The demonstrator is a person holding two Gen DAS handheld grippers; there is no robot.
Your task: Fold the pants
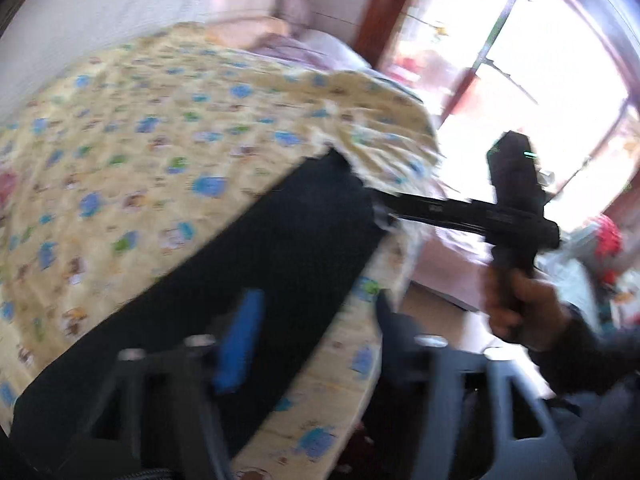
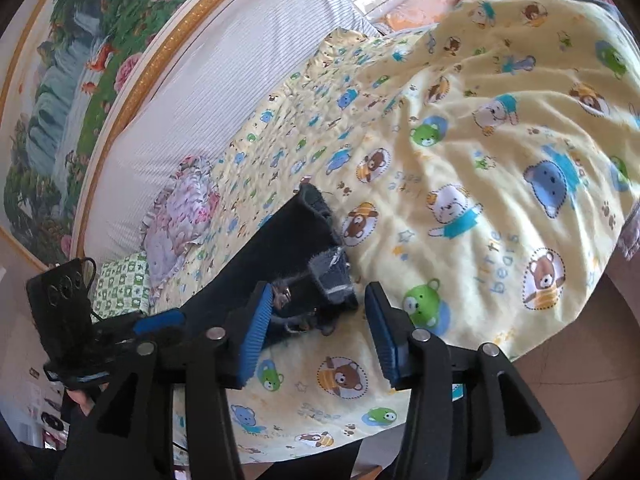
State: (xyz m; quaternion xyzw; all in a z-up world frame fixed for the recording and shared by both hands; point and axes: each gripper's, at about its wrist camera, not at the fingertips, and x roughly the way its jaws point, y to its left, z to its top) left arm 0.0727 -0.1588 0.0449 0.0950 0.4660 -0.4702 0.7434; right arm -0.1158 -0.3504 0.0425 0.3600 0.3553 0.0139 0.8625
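Dark pants lie in a long strip across a yellow bear-print bed cover. In the blurred left wrist view my left gripper stands open over the strip's near part, its blue pad above the cloth. My right gripper shows there as a black tool at the strip's far end. In the right wrist view my right gripper is open, its blue pads either side of the pants' frayed end. The pants run off to the left gripper.
A striped white headboard and a gold-framed painting back the bed. A floral pillow lies at the cover's edge. More bedding is piled at the far end. A bright window and tiled floor lie beyond the bed.
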